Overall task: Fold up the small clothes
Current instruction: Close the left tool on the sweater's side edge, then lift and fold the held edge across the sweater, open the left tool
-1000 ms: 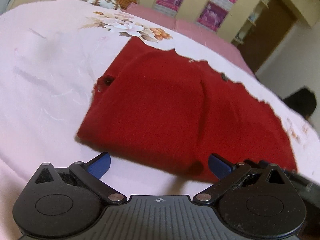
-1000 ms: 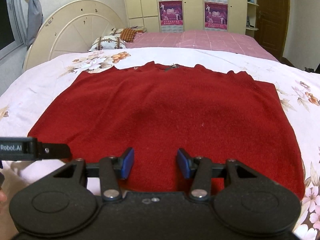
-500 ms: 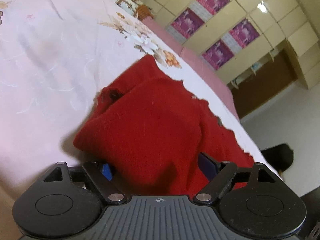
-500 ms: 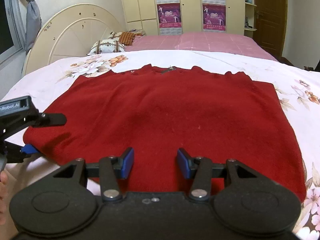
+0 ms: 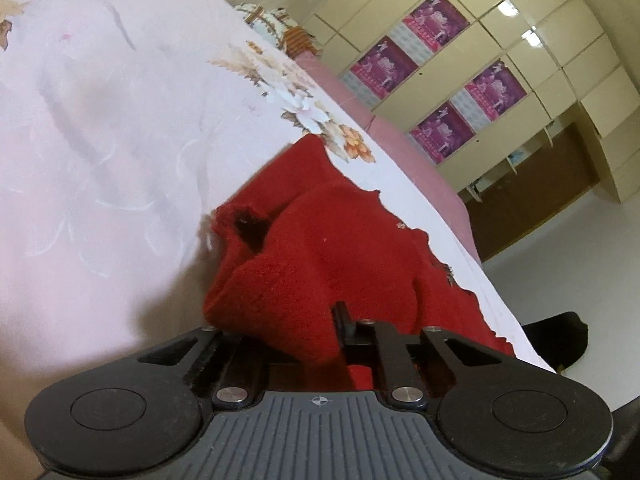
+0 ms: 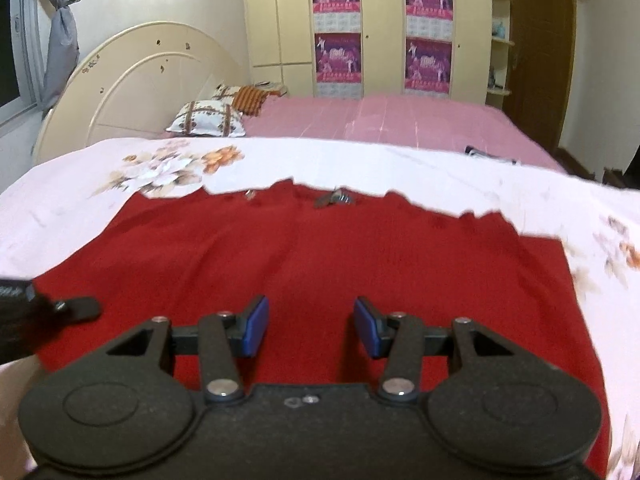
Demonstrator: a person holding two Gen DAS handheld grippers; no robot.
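A red knit sweater (image 6: 320, 256) lies spread on a white floral bedspread (image 6: 168, 160). My left gripper (image 5: 304, 332) is shut on the sweater's (image 5: 340, 256) near left corner, and the fabric bunches up between its fingers and lifts off the bed. Part of that gripper shows at the left edge of the right wrist view (image 6: 48, 312). My right gripper (image 6: 310, 326) is open with blue pads (image 6: 256, 324), low over the sweater's near edge, holding nothing.
Pillows (image 6: 208, 118) and a cream headboard (image 6: 132, 84) stand at the far left. A pink bedsheet (image 6: 380, 120) lies behind the bedspread. Wardrobes with purple posters (image 6: 336, 60) and a brown door (image 6: 536, 60) line the back wall.
My left gripper moved onto the sweater's corner, closed on it and tilted, raising the fabric. My right gripper moved forward and lower over the sweater and stays open.
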